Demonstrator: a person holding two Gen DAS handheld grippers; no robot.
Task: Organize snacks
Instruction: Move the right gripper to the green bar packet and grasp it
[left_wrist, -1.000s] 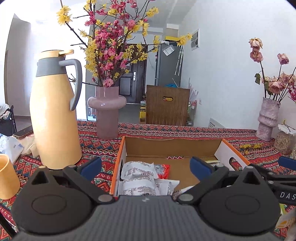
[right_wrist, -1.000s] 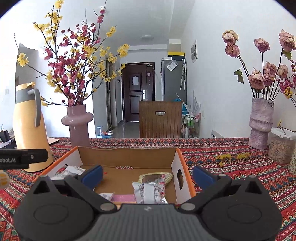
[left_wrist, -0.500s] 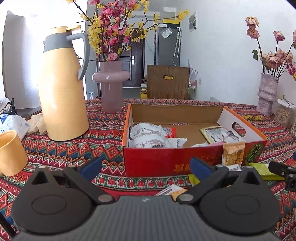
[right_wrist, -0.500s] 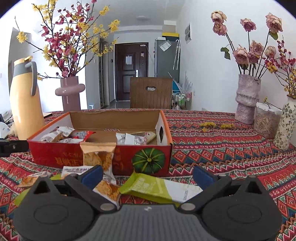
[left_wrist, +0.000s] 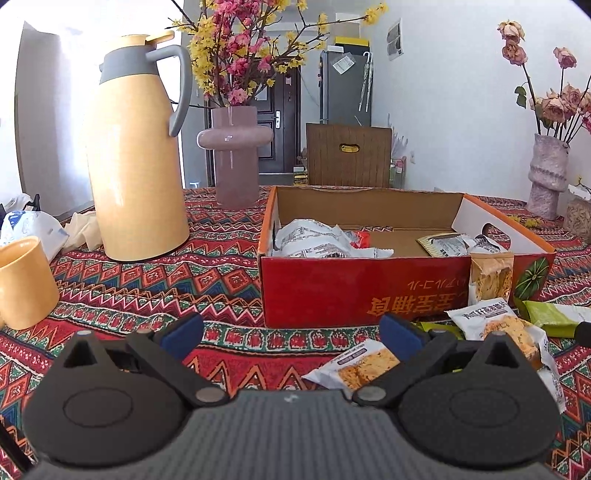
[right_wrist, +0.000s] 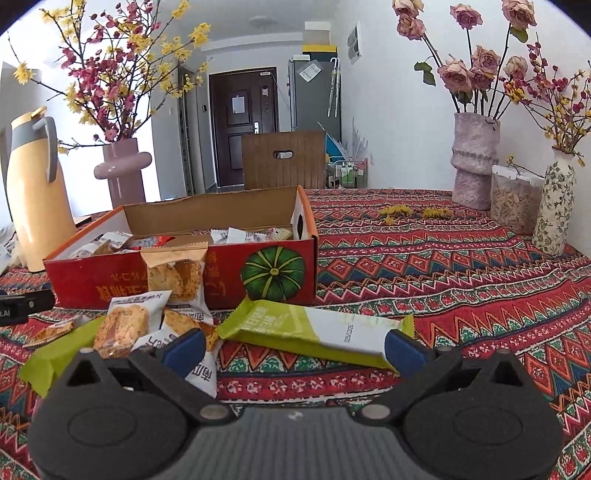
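Snacks: several loose packets lie on the patterned tablecloth (right_wrist: 443, 295) in front of the red cardboard box (left_wrist: 369, 288); more packets (left_wrist: 314, 243) are already inside it.

Change noted over the last second: both wrist views were held over the open box, looking into it; both have now been drawn back and lowered to the table, so the box's front wall is faced and the loose pile is seen.

Left gripper (left_wrist: 291, 334): jaws spread wide, nothing held. A cracker packet (left_wrist: 354, 363) lies at about 1 o'clock, partly under the right finger.

Right gripper (right_wrist: 295, 345): jaws apart, empty. The green bar wrapper (right_wrist: 314, 328) lies at 12 o'clock between the fingers; cracker packets (right_wrist: 125, 325) at 10 o'clock.

Judgement: a drop-off into the box appears finished; the next pick is being set up, most likely the green bar.

Thermos (left_wrist: 136, 155) at 10 o'clock in the left view, well apart.
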